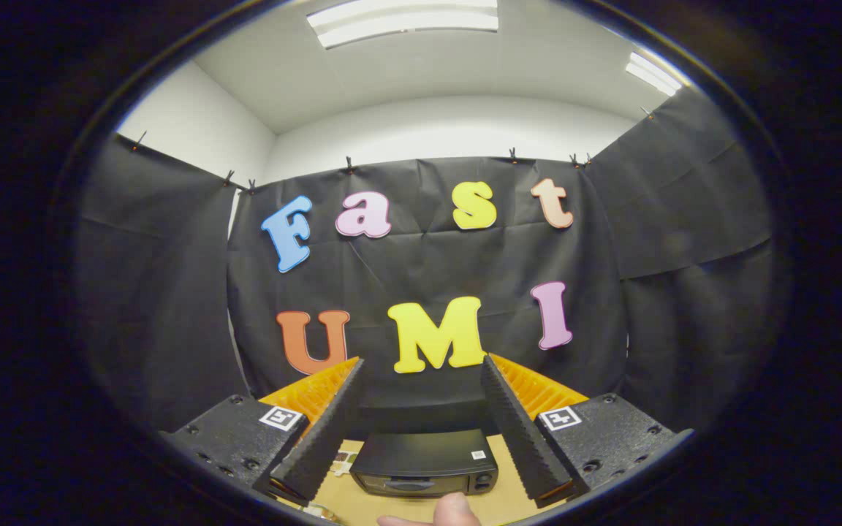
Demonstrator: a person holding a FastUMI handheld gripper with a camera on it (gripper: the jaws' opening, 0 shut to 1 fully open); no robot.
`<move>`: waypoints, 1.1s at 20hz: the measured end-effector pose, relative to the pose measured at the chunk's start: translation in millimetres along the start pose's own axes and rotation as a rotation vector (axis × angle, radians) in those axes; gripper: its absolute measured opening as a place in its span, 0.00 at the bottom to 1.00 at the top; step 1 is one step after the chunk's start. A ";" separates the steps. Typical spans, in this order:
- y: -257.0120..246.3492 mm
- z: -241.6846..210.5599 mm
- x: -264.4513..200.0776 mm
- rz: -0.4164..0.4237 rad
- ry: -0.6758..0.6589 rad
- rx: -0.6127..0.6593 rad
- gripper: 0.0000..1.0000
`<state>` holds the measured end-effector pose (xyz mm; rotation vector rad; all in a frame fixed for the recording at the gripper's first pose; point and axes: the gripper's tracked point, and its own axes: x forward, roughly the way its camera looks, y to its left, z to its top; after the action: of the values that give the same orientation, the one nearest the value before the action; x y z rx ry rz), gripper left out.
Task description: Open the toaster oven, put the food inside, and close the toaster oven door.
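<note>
The hand-held gripper (421, 369) holds its two fingers spread wide with nothing between them, raised above a black toaster oven (425, 462) with its door shut on a light wooden table (505, 493), a fingertip (456, 509) just in front.

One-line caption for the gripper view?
Open tool held above a closed toaster oven on the table.
</note>
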<state>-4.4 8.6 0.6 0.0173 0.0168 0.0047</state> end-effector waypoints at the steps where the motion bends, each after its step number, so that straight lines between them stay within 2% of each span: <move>1: 0.7 -0.5 0.8 -0.001 0.003 0.002 1.00; 13: 12.4 -9.1 -0.8 0.003 0.022 0.016 1.00; 17: 18.4 -25.0 -0.7 0.006 0.061 0.032 1.00; 22: 26.3 -66.6 -3.9 0.010 0.140 0.015 1.00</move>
<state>-9.5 36.0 -65.4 0.0319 0.1564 0.0156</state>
